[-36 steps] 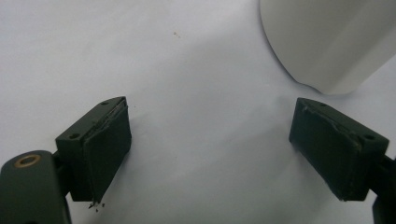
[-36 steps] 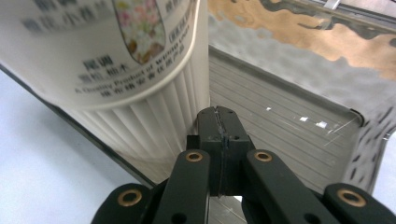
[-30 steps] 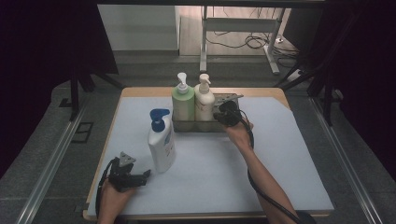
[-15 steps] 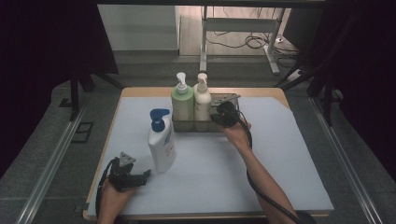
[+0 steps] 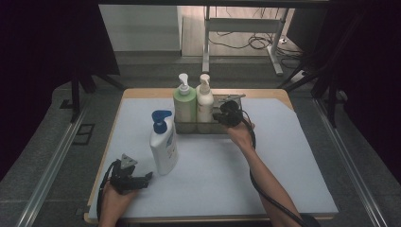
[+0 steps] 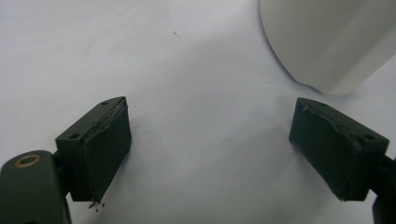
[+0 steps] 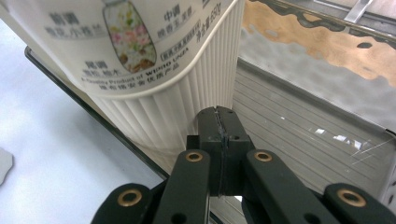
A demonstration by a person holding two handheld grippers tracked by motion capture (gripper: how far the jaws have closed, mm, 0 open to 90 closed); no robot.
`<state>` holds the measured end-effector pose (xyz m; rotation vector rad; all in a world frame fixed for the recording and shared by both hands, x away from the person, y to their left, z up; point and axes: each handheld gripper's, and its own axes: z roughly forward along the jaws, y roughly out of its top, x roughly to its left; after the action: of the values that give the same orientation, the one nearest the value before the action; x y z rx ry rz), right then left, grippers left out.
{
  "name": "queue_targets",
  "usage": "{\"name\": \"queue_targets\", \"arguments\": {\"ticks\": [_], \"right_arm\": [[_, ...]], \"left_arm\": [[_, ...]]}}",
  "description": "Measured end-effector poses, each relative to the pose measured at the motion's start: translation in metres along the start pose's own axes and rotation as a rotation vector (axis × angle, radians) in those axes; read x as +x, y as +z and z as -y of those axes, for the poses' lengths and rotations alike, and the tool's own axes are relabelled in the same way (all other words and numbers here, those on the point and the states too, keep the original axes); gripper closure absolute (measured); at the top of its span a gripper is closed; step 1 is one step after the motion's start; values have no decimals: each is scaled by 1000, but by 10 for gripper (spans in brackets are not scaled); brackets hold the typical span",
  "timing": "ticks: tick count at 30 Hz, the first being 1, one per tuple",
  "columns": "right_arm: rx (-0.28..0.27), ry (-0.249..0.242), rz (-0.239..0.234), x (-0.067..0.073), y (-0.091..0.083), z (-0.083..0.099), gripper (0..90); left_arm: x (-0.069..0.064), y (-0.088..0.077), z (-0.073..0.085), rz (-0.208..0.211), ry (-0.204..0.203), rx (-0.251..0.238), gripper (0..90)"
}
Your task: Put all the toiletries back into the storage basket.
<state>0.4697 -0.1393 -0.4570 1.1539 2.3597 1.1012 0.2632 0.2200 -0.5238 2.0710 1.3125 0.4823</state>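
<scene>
The right gripper (image 7: 219, 135) has its two black jaws pressed flat together with nothing between them, the tips resting at or just above the near rim of the metal tray (image 7: 299, 126), just beside the ribbed base of the cream pump bottle (image 7: 159, 70); whether the pads actually touch that bottle cannot be told; in the high view the same gripper (image 5: 226, 115) sits at the tray's (image 5: 224, 127) right end, the cream bottle (image 5: 204, 101) immediately to its left and a green pump bottle (image 5: 184, 104) beyond that, both standing upright inside the tray. The left gripper (image 6: 210, 154) holds its jaws spread wide and empty above the white mat (image 6: 187, 70), a pale curved bottle base (image 6: 327, 42) lying ahead and to the right of the pads (not between them); seen from above, this gripper (image 5: 128, 176) lies low at the near left corner of the table, and the white bottle with the blue pump (image 5: 163, 144) stands upright just beside it, up and to its right, well apart from the tray. Judged from this layout, the left hand is the nearer to that lone bottle, whose long axis is vertical, so a level grasp across its body looks the likely call.
</scene>
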Motion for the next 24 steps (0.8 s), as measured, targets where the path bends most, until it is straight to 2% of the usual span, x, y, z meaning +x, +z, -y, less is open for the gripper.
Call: {"name": "queue_targets", "arguments": {"ticks": [5, 24], "right_arm": [[16, -11, -12, 2, -1, 0, 895], [19, -29, -14, 7, -4, 2, 895]], "left_arm": [[0, 0, 0, 0, 0, 0, 128], [0, 0, 0, 0, 0, 0, 128]]}}
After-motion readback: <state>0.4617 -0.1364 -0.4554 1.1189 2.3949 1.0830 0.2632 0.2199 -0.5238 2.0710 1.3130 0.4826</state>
